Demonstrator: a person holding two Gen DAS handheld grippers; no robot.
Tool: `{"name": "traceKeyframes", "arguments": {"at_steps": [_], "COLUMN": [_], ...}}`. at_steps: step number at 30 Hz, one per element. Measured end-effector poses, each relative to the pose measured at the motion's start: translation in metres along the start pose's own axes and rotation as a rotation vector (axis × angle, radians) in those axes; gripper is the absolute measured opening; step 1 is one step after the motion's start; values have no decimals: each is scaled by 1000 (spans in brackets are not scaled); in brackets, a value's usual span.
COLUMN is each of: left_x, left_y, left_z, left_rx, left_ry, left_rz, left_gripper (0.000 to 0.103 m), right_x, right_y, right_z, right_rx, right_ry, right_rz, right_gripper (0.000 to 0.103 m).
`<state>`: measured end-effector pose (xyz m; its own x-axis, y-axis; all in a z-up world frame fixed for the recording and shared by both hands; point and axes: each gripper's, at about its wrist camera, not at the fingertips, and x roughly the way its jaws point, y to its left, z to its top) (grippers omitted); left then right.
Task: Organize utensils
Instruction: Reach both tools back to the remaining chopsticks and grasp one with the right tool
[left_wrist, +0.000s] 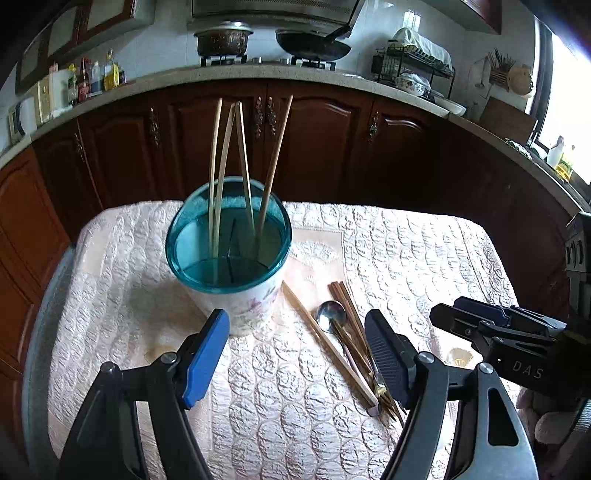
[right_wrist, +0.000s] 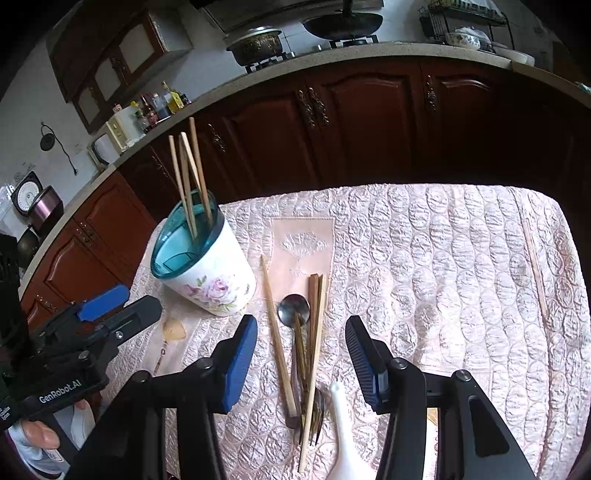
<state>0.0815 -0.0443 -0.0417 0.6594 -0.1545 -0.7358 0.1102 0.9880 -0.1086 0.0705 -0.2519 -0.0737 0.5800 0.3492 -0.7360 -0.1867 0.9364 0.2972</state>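
A loose bundle of wooden chopsticks (right_wrist: 314, 354) and a round-bowled steel spoon (right_wrist: 294, 309) are lying on the quilted pink surface (right_wrist: 443, 266), at three o'clock of the floral white cup with teal liner (right_wrist: 207, 266) holding four pale chopsticks (left_wrist: 240, 155). Both the left hand-held gripper (left_wrist: 297, 354) and the right hand-held gripper (right_wrist: 301, 354) are gaping wide, holding nothing.

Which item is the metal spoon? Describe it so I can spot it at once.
On the pink quilted tablecloth, look just right of the floral utensil holder to the loose pile of chopsticks. The spoon lies among them, the only shiny round metal bowl between straight wooden sticks.
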Motion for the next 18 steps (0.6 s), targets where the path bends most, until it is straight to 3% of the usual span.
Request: {"name": "traceKeyframes", "arguments": {"at_steps": [7,12,18], "left_x": [18,32,51], "left_y": [13,13,11], "left_z": [-13,-26,-34], "left_rx": [-55,-47,-57], "left_ry": [77,119,168], "left_rz": [-47,-47,-53], "left_gripper": [76,76,76], "right_x": [29,70,107], "right_y": [-16,-16,-16], "right_z": [-6,-6,-10], "right_rx": [14,-7,-4], "right_ry": [76,155,225], "right_rz": [-7,-7,6], "right_gripper": [52,40,37]}}
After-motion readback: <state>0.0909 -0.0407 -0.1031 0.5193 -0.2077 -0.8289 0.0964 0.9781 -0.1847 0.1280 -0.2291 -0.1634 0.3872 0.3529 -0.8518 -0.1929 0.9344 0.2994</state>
